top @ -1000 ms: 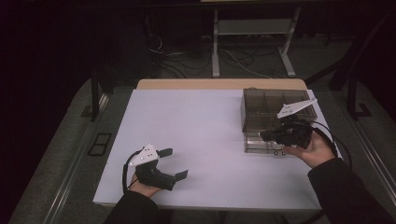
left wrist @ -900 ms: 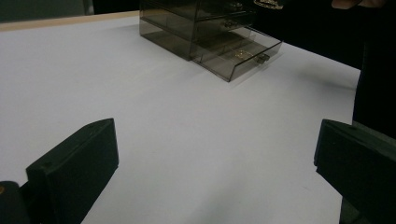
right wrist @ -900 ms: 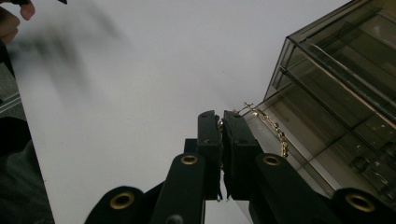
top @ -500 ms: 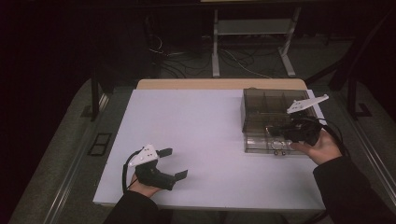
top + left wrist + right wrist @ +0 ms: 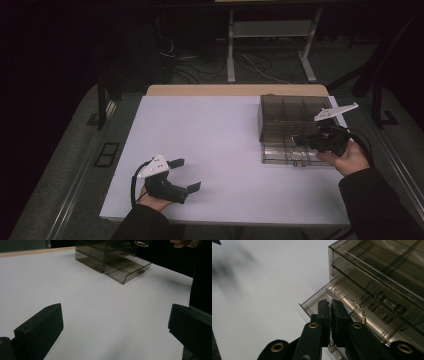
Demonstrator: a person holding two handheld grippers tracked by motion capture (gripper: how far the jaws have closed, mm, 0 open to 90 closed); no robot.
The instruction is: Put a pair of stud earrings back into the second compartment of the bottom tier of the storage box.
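A smoky clear drawer box (image 5: 295,117) stands at the right of the white table (image 5: 215,135), its bottom drawer (image 5: 292,155) pulled out toward me. My right gripper (image 5: 296,140) hovers over that drawer, jaws pressed together. In the right gripper view the right gripper (image 5: 330,302) pinches a thin gold chain (image 5: 355,306), which trails from the tips across the drawer (image 5: 319,300) floor. My left gripper (image 5: 186,174) rests near the table's front left with its jaws wide apart; in its own view the left gripper (image 5: 115,312) holds nothing, and the box (image 5: 100,255) sits far off.
The box's upper level has several divided compartments (image 5: 387,262). Two small knobs (image 5: 298,162) stick out from the drawer front. A wooden strip (image 5: 235,90) borders the table's far edge, with cables and a metal stand (image 5: 270,45) on the floor beyond.
My right hand has slid to the right along the box with its jaws still together. The left hand has stayed where it was.
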